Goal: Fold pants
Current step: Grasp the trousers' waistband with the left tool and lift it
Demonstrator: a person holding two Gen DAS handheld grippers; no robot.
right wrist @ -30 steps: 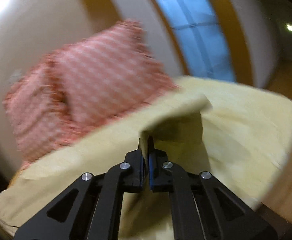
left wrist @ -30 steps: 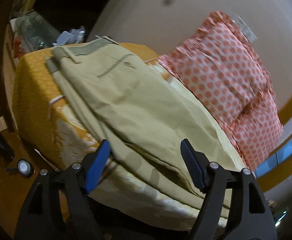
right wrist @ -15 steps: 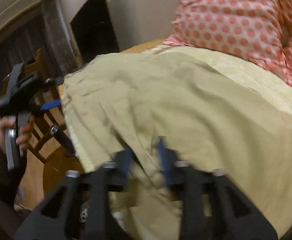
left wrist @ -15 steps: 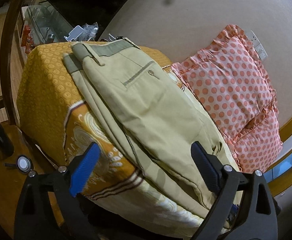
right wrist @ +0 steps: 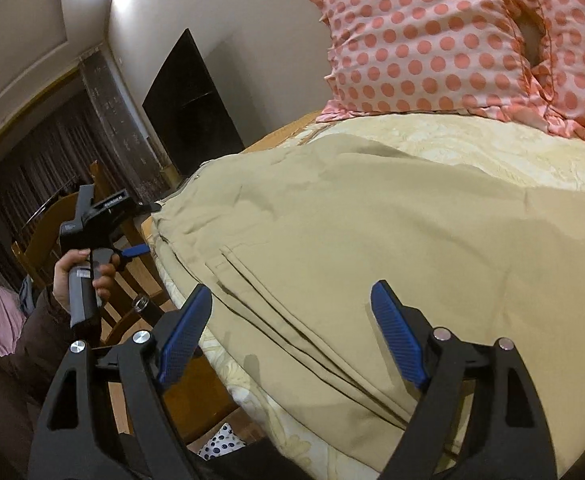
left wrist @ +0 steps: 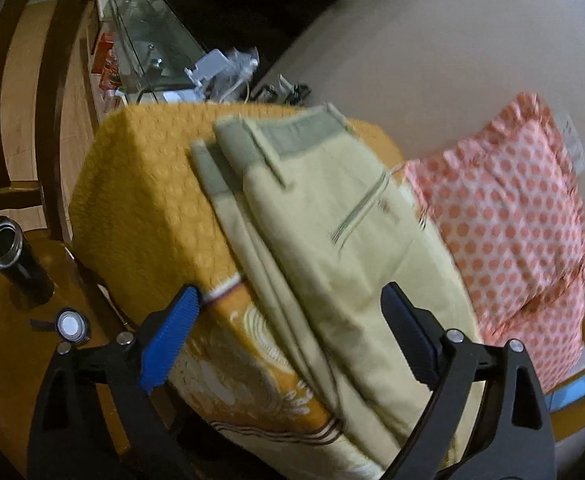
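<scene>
Khaki pants (left wrist: pixel 332 240) lie folded lengthwise on the bed, waistband toward the far orange end; they also show in the right wrist view (right wrist: pixel 372 240). My left gripper (left wrist: pixel 288 320) is open and empty, held above the near part of the pants. My right gripper (right wrist: pixel 292 316) is open and empty, just over the pants' folded edge. The left gripper also shows in the right wrist view (right wrist: pixel 132 236), held in a hand off the bed's side.
A polka-dot pillow (left wrist: pixel 512 220) leans on the wall beside the pants; it also shows in the right wrist view (right wrist: pixel 432 40). An orange bedspread (left wrist: pixel 144 208) covers the bed. A dark flask (left wrist: pixel 12 256) and its cap (left wrist: pixel 69 324) stand on a wooden table. A wooden chair (right wrist: pixel 132 280) stands beside the bed.
My right gripper let go of the pants fabric and opened, now looking along the bed. My left gripper stayed open and drew back toward the waistband end.
</scene>
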